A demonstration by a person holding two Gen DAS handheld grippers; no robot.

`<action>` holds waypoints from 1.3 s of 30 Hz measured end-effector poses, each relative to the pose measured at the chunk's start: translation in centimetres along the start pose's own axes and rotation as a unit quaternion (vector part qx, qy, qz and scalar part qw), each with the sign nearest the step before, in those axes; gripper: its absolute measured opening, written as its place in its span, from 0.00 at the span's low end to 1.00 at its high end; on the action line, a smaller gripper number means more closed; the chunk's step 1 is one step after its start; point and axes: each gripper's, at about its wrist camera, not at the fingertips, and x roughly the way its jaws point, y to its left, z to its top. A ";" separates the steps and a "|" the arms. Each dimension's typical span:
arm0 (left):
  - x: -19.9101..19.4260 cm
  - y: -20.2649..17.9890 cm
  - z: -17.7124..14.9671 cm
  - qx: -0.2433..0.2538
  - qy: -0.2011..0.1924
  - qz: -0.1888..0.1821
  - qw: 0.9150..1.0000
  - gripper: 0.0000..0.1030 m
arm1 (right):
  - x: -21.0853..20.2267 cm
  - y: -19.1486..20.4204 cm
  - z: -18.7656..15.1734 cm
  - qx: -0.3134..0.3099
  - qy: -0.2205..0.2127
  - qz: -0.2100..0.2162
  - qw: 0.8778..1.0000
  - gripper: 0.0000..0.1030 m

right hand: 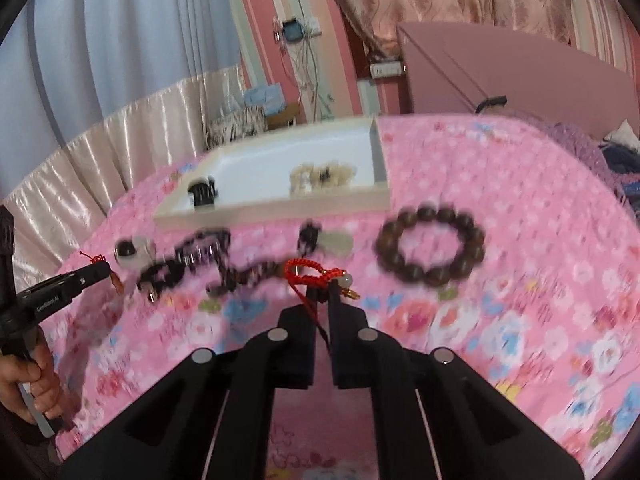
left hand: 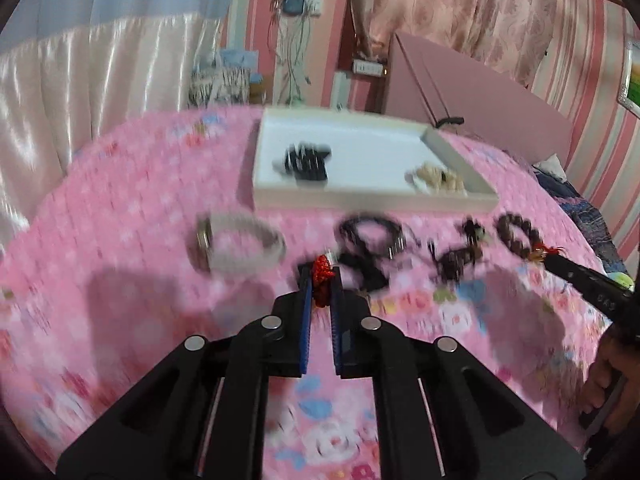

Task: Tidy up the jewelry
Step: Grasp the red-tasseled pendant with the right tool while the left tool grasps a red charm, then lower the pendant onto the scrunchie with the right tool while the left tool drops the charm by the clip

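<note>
Jewelry count around the white tray

One white tray (left hand: 376, 196) holds two pieces; in front of it on the pink cover lie four more, among them one brown bead bracelet (right hand: 430, 246) and one white bangle (left hand: 240, 246).

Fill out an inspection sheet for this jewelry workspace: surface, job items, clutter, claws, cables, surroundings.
Surface: pink floral cloth; both views motion-blurred.
Job's things: white tray holds a black piece and a pale beaded piece. On the cloth in front of it: white bangle, black cord bracelets, dark wooden bead bracelet.
Clutter: nothing seen.
Claws: left claw shut on a red knotted cord; right claw shut on a red cord bracelet with a pale bead.
Cables: wires hang from a wall socket behind the table.
Surroundings: striped pink wall, curtains, pink board.
</note>
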 end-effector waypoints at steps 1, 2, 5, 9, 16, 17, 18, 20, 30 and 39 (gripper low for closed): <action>-0.2 0.1 0.8 0.005 -0.009 0.007 1.000 0.06 | -0.4 0.0 1.1 -0.002 -0.012 0.001 1.000 0.05; -0.3 0.1 1.6 0.007 -0.016 0.009 1.000 0.06 | -0.6 0.0 1.8 -0.003 -0.020 0.001 1.000 0.05; -0.3 0.5 4.4 0.007 -0.040 0.017 0.999 0.06 | -0.7 0.1 4.7 -0.012 -0.042 0.003 0.999 0.05; 0.6 0.9 7.9 -0.007 -0.066 0.021 0.998 0.06 | 0.0 0.3 8.3 -0.023 -0.070 0.001 0.997 0.05; 3.8 0.6 11.1 -0.025 -0.100 0.034 0.994 0.06 | 3.1 2.1 13.8 -0.048 -0.117 -0.024 0.992 0.05; 4.3 0.2 11.2 -0.019 -0.102 0.036 0.994 0.06 | 3.6 2.3 14.1 -0.047 -0.118 -0.022 0.992 0.05; 5.2 -0.3 11.1 -0.010 -0.102 0.038 0.994 0.06 | 4.5 2.7 14.1 -0.054 -0.119 -0.021 0.991 0.05; 6.5 -1.0 10.8 0.001 -0.099 0.043 0.994 0.06 | 6.1 3.3 13.4 -0.069 -0.113 -0.028 0.991 0.05; 10.4 -1.5 7.8 0.018 -0.084 0.059 0.995 0.06 | 10.9 2.7 10.3 -0.058 -0.054 -0.001 0.997 0.05; 11.0 -0.6 7.5 -0.006 -0.073 0.063 0.995 0.06 | 11.6 2.3 9.7 -0.060 -0.045 -0.006 0.997 0.05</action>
